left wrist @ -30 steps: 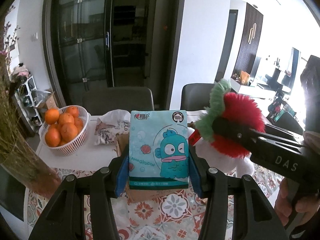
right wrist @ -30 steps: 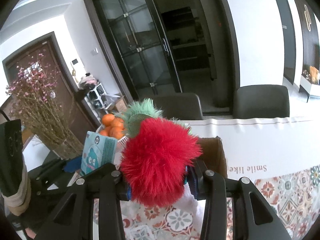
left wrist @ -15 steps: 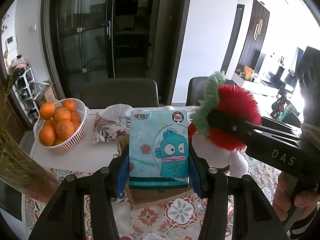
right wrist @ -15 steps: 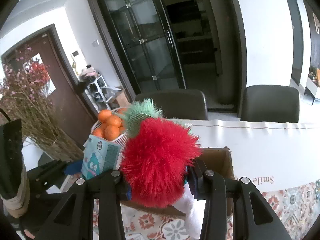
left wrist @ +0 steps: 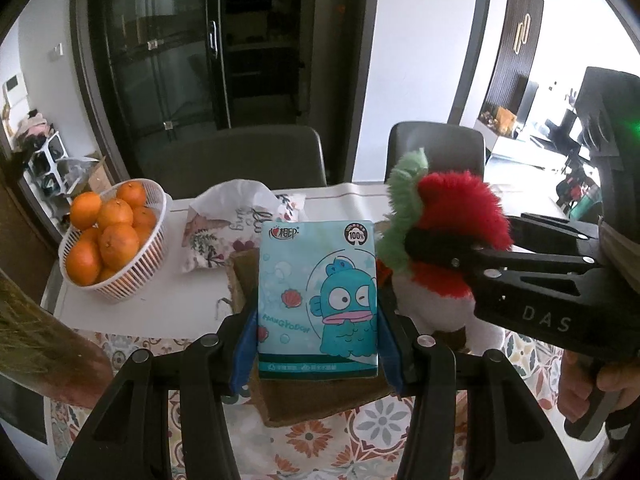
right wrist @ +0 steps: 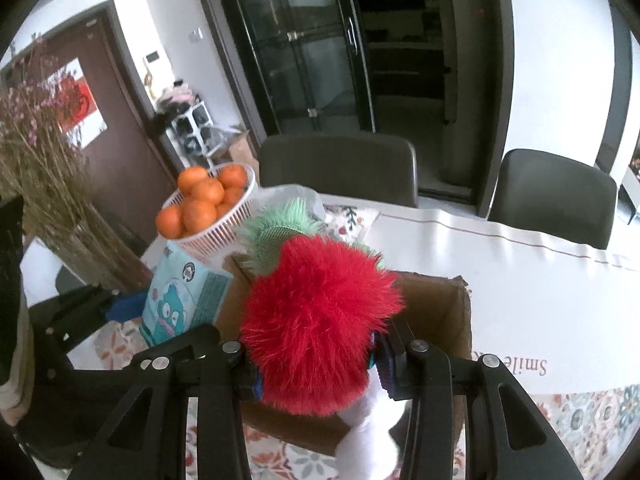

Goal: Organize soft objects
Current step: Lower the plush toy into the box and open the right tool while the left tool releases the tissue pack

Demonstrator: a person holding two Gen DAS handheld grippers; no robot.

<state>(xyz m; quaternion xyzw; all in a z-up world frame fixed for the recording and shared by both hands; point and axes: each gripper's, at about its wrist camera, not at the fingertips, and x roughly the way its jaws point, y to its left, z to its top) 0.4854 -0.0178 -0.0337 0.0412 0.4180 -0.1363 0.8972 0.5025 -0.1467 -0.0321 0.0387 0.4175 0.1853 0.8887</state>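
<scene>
My left gripper [left wrist: 318, 320] is shut on a teal tissue pack [left wrist: 318, 300] with a cartoon fish, held upright over the near left edge of a brown cardboard box [left wrist: 320, 396]. The pack also shows in the right wrist view [right wrist: 180, 304]. My right gripper [right wrist: 316, 364] is shut on a red, green and white plush toy [right wrist: 320, 320], held over the box [right wrist: 436, 312]. In the left wrist view the toy [left wrist: 452, 216] hangs just right of the pack, clamped in the right gripper [left wrist: 436, 248].
A white basket of oranges [left wrist: 108, 240] stands at the table's back left. A floral fabric pouch [left wrist: 224, 236] lies behind the box. Dried flowers in a vase [right wrist: 52, 184] stand at the left. Two dark chairs [right wrist: 340, 168] face the far edge.
Both grippers have lowered toward the box with their loads. The box now shows larger under the pack and the toy.
</scene>
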